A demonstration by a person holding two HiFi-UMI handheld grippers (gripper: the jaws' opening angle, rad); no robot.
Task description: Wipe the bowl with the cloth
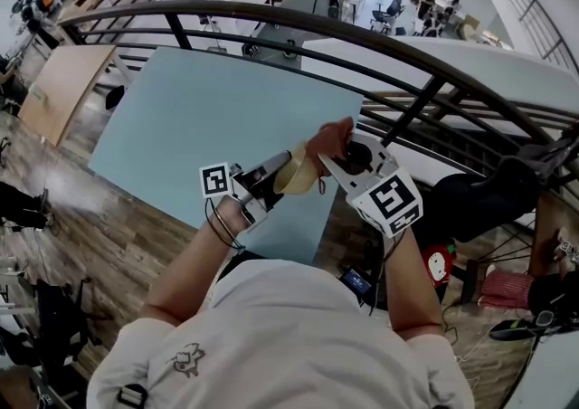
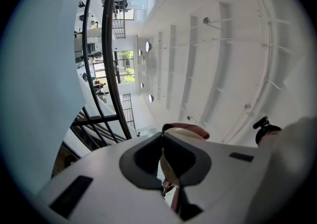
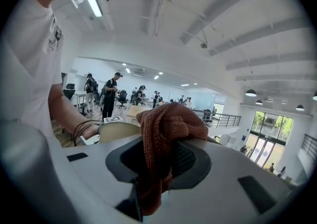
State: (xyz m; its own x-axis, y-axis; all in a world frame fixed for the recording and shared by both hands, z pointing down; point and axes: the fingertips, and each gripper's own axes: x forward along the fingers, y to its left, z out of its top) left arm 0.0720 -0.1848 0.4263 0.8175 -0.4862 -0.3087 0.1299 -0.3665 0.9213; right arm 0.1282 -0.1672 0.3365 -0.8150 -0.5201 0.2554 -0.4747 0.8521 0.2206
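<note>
In the head view both grippers meet above the front right corner of the light blue table (image 1: 199, 118). My left gripper (image 1: 282, 163) is shut on the rim of a cream bowl (image 1: 297, 174), held tilted in the air. My right gripper (image 1: 336, 156) is shut on a rust-brown cloth (image 1: 331, 137), which lies against the bowl's upper edge. In the left gripper view the bowl's thin wall (image 2: 167, 166) is pinched between the pads of the left gripper (image 2: 163, 161). The right gripper view shows the cloth (image 3: 166, 129) bunched in the right gripper (image 3: 158, 163), with the bowl (image 3: 119, 131) just behind it.
A black curved railing (image 1: 362, 41) runs behind and to the right of the table. The table's front edge (image 1: 271, 249) is close to the person's body. A red object (image 1: 438, 264) and dark gear (image 1: 534, 290) lie on the wooden floor at the right.
</note>
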